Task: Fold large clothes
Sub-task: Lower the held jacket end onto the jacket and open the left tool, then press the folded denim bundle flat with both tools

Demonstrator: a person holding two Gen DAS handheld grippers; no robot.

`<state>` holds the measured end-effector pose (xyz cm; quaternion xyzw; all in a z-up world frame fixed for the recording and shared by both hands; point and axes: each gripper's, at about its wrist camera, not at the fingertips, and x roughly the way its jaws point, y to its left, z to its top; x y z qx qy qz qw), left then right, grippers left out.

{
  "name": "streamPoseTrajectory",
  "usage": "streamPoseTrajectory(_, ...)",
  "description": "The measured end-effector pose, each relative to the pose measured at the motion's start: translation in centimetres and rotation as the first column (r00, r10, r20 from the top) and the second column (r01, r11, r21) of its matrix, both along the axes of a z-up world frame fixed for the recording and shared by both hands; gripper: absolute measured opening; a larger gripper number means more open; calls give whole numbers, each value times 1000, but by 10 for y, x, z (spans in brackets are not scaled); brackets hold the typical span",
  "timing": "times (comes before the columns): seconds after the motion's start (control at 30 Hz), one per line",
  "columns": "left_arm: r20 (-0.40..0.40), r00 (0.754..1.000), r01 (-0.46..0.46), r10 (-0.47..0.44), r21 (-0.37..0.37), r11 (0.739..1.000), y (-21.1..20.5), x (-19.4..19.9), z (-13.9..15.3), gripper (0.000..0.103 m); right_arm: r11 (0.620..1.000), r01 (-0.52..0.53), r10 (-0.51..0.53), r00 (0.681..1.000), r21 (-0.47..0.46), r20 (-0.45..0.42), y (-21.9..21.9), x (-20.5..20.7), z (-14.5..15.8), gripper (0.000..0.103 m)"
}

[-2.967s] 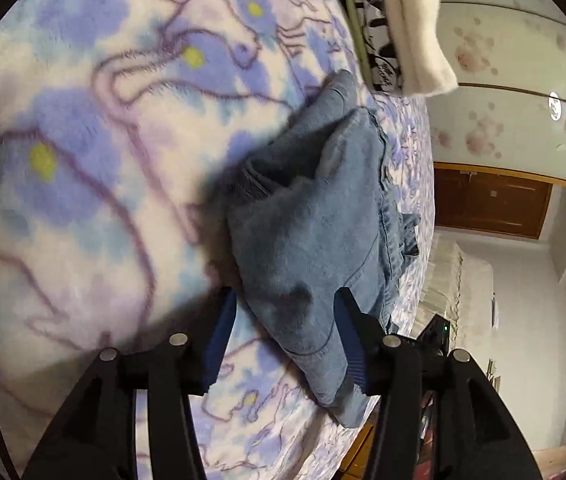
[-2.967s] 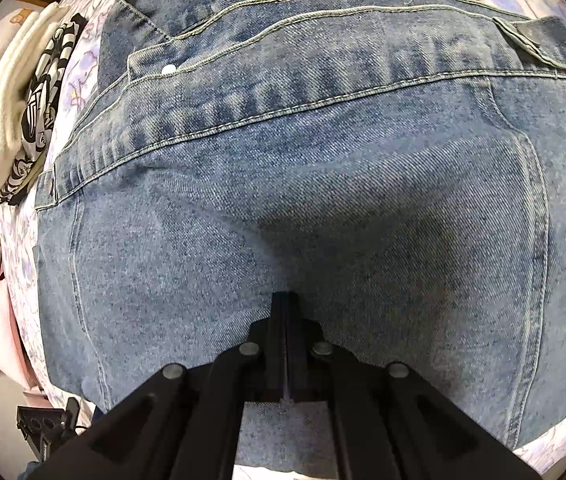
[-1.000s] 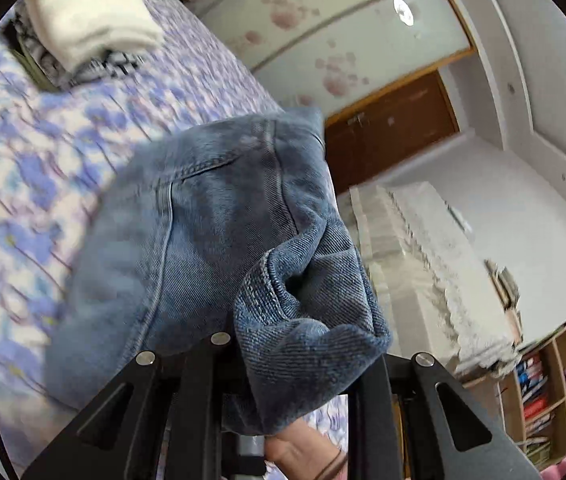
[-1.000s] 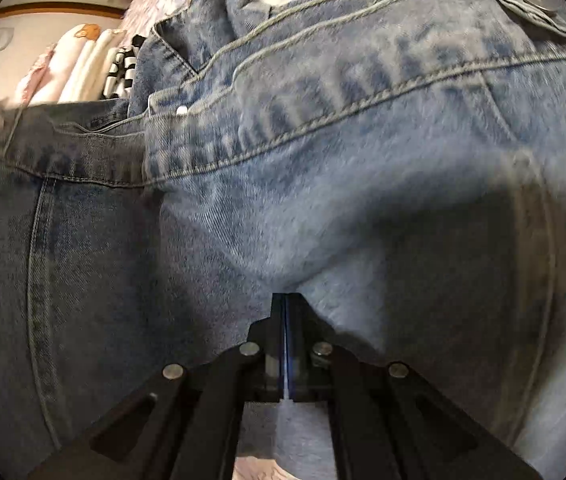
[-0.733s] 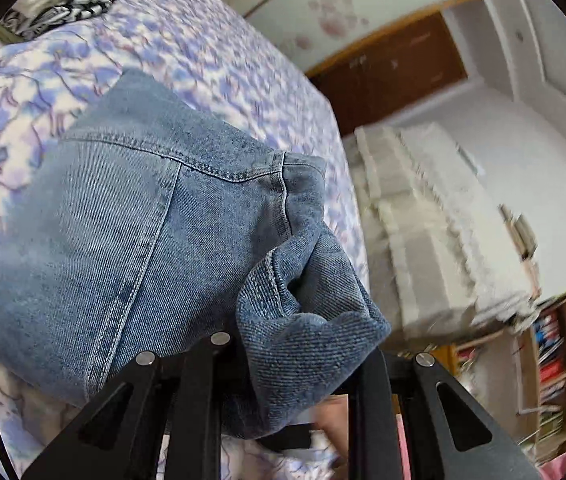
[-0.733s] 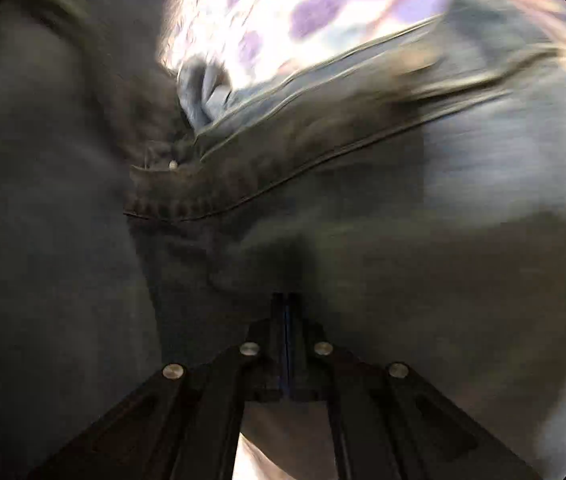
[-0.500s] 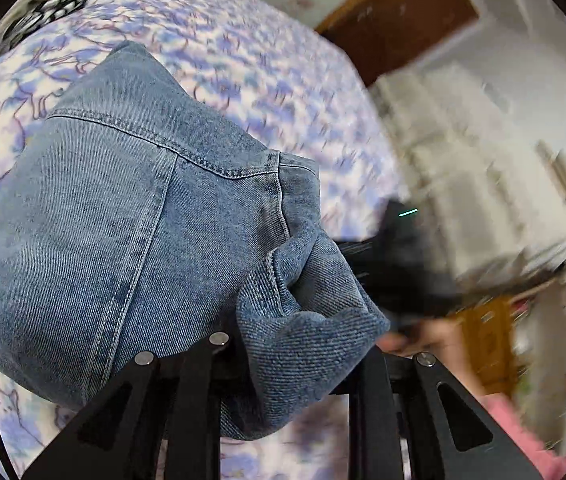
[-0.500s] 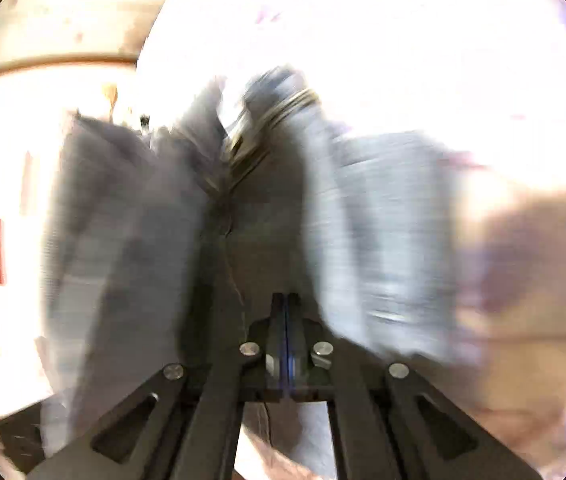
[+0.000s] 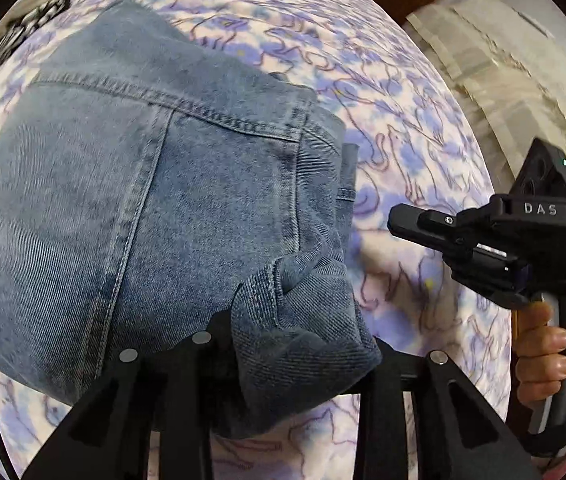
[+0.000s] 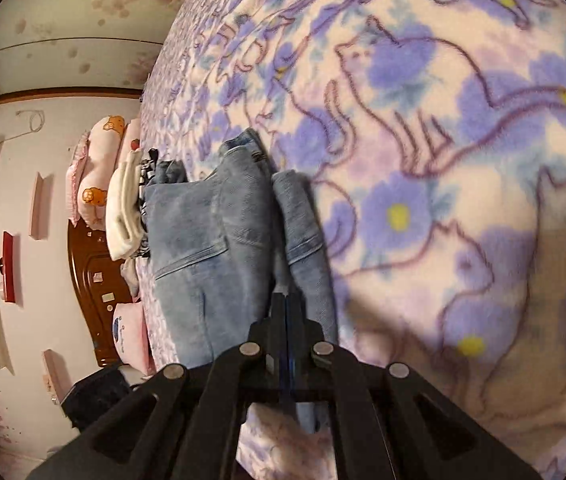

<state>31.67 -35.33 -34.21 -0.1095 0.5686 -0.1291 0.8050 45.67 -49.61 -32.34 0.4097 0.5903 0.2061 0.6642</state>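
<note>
Now folded blue denim jacket point(image 9: 155, 200), bunched corner, stitched seams

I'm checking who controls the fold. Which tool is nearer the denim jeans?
Left. The left tool has a bunched edge of the denim jeans between its fingers. The right tool sits shut beside the jeans, apart, over the floral blanket.

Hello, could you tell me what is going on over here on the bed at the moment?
A person is folding a denim garment on a floral blanket with two handheld grippers. The left gripper has a bunched fold of the denim between its fingers. The right gripper is shut and empty, held just beside the garment. The denim lies doubled over, next to a stack of folded clothes.
</note>
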Motion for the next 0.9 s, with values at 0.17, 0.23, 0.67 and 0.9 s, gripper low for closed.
streamPoseTrajectory(0.17, -72, 996, 46, -55, -114, 992, 3, -4, 22, 61, 1000, -19, 19, 1000, 25, 3, 16, -11, 23, 0)
streamPoseTrajectory(0.23, -88, 994, 57, -68, -123, 991, 9, -12, 32, 63, 998, -22, 22, 1000, 53, 7, 23, -13, 33, 0)
streamPoseTrajectory(0.67, -174, 984, -22, 31, 51, 998, 110, -17, 63, 72, 971, -173, 163, 984, -166, -72, 95, -41, 51, 30)
streamPoseTrajectory(0.9, -198, 974, -98, 110, 73, 993, 168, -8, 55, 72, 925, -199, 165, 978, -324, -130, 117, -57, 31, 30)
